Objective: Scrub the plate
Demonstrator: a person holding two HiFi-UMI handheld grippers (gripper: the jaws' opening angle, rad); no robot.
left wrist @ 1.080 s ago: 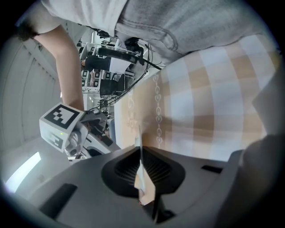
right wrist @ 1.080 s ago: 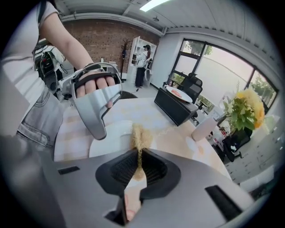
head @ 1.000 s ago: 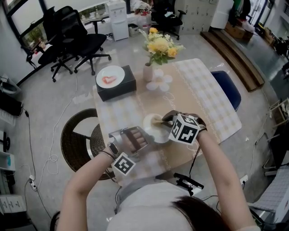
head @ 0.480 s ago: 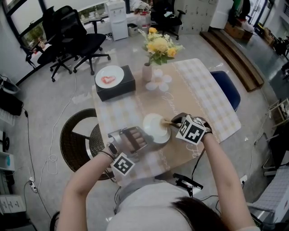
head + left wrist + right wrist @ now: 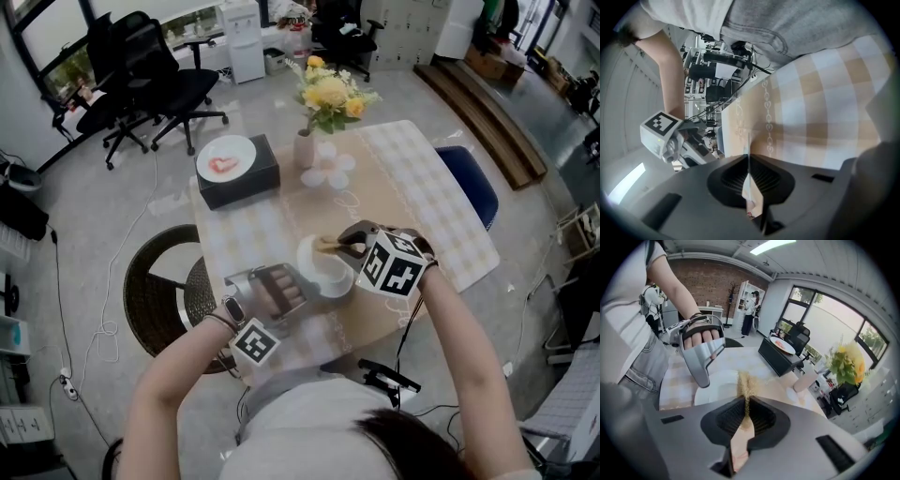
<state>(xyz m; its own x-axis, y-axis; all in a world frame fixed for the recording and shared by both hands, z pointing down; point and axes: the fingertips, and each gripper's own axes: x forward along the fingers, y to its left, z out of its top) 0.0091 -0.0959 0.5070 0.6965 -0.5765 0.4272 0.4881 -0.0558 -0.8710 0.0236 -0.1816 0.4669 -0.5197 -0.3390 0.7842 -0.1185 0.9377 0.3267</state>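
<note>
Nearest the person, the left claw is clamped shut on the near rim of the white plate. In the left gripper view the rim shows as a thin pale edge pinched between the two dark jaws. The plate sits over the near middle of the counter, which is covered with a beige and white checked cloth. Whether its underside touches the cloth cannot be told.

Just beyond, from the person's right, the right claw is closed tight on the pale wooden handle of a brush. The right gripper view shows the handle squeezed between the jaws. The straw-coloured bristles stick out ahead over the plate's far right part, close beside the left claw.

Farther across the counter, a black box stands at the far left corner. It carries a second plate that has a red smear on it. To its right stands a pale vase of yellow flowers.

On the floor to the left of the counter is a round wicker seat. A blue seat shows past the right edge. Black office chairs stand well beyond, near the windows.
</note>
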